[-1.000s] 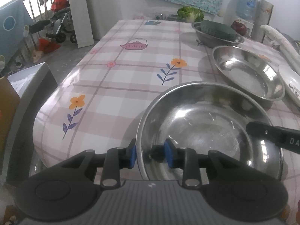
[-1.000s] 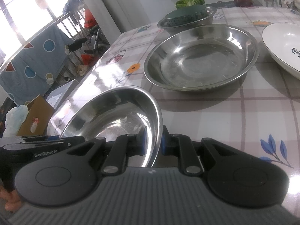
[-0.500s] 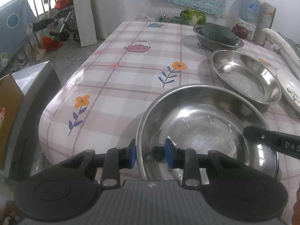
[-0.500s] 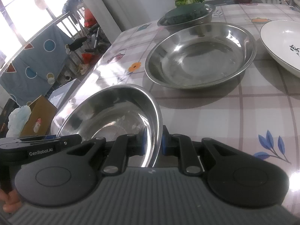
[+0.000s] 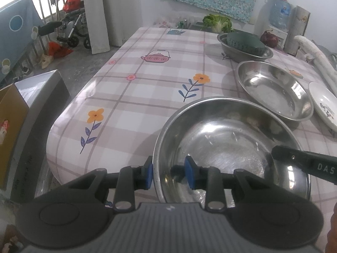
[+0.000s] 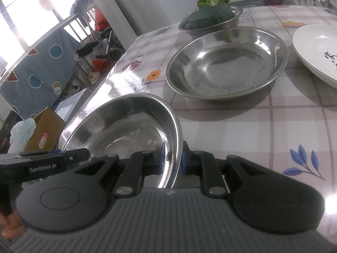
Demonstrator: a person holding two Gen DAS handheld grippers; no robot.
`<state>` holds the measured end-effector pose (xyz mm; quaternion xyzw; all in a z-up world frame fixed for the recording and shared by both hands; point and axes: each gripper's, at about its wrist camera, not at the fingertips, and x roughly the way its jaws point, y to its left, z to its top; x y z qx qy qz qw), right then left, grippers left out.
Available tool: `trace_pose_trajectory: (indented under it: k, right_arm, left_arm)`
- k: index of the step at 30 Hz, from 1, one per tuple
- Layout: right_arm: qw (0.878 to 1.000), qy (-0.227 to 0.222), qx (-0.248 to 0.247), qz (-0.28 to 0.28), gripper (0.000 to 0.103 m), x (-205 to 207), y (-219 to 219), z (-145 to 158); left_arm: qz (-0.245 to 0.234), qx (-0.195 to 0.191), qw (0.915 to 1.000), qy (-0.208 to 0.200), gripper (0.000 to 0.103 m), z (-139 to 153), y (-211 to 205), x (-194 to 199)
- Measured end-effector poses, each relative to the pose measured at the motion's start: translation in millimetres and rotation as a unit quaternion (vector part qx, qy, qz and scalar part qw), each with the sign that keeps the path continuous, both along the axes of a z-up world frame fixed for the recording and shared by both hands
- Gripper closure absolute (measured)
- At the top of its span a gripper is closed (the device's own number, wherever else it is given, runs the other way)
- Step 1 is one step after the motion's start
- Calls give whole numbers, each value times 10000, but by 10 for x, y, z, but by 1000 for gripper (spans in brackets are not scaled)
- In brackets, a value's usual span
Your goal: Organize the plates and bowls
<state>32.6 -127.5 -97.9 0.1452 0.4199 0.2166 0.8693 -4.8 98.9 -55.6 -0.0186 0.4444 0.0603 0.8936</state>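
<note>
The steel bowl (image 5: 229, 145) sits at the near end of the worktop (image 5: 147, 88), gripped at its rim from two sides. The left gripper (image 5: 168, 174) has its blue-padded fingers (image 5: 148, 174) narrowed onto the rim at about seven o'clock of the bowl, one pad outside the wall and one inside. The right gripper (image 6: 171, 158) clamps the opposite rim, its fingers (image 6: 159, 158) almost together with only the thin steel edge between them; in the left wrist view its black body reaches in at about four o'clock. In the right wrist view the bowl looks tilted, though whether its base touches the cloth cannot be told. Just beyond, toward one o'clock in the left wrist view, lies a wider steel basin (image 5: 276, 92), apart from the held bowl. A white plate (image 5: 324, 107) with dark markings lies right of that basin. Farther off at twelve to one o'clock stands another steel bowl (image 5: 246, 52) holding a green strainer (image 5: 244, 43), with leafy greens (image 5: 219, 23) behind it. The worktop wears a checked cloth printed with flowers and teapots.
</note>
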Motion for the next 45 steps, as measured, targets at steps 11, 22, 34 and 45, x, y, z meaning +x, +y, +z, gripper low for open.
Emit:
trace_pose_trajectory:
  k: [11, 22, 34, 45]
  right_arm:
    - [10000, 14, -1, -14, 88, -1, -6, 13]
    - [10000, -36, -15, -66, 87, -49, -62, 60]
    - [9996, -139, -89, -218, 87, -111, -107, 183]
    - [9988, -215, -106, -429, 87, -149, -177, 247]
  left_arm:
    - [-6, 7, 10000, 3, 72, 3, -3, -3]
    - [-73, 35, 10000, -39, 72, 42, -64, -33]
    - [-209, -43, 9996, -169, 72, 121, -93, -10]
    - [-419, -70, 9988, -237, 72, 176, -147, 64]
